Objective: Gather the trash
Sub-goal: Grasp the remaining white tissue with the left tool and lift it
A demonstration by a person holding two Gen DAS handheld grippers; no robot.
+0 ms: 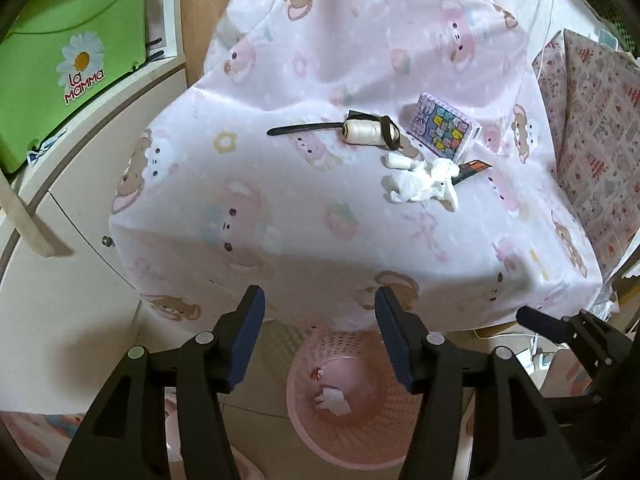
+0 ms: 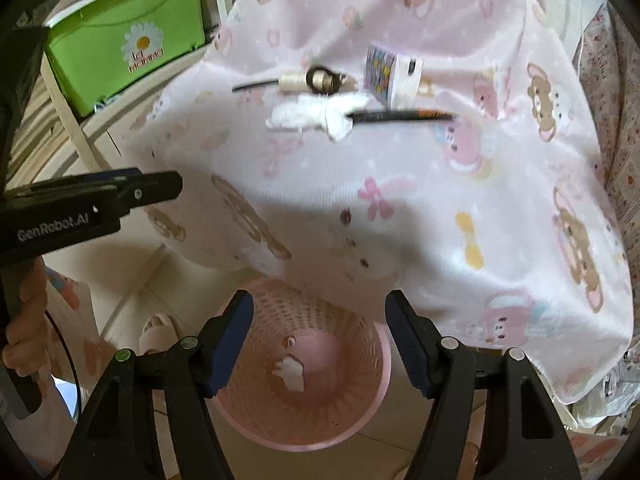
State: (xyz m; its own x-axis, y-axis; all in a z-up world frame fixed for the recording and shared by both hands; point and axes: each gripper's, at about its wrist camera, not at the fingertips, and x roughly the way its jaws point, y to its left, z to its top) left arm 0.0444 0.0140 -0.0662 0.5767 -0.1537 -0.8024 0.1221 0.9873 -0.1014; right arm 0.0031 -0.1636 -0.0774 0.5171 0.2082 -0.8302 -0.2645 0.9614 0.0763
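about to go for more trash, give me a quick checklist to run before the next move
1. Left gripper jaws open and empty: ok.
2. Right gripper jaws open and empty: ok.
3. Pink perforated plastic basket below the table edge, upright, mouth unobstructed: ok.
4. Crumpled white tissue wad on the pink bear-print tablecloth, not yet collected: not ok.
5. Tissue free of neighbours: not ok, a thin black stick runs into it.
6. Whether the white thread spool is trash: cannot tell.

Pink mesh basket (image 1: 352, 436), upright on floor below table edge; white crumpled tissue (image 1: 331, 399) + small orange scrap (image 1: 317, 373) inside. Crumpled white tissue wad (image 1: 420, 184) on tablecloth, beside thread spool.
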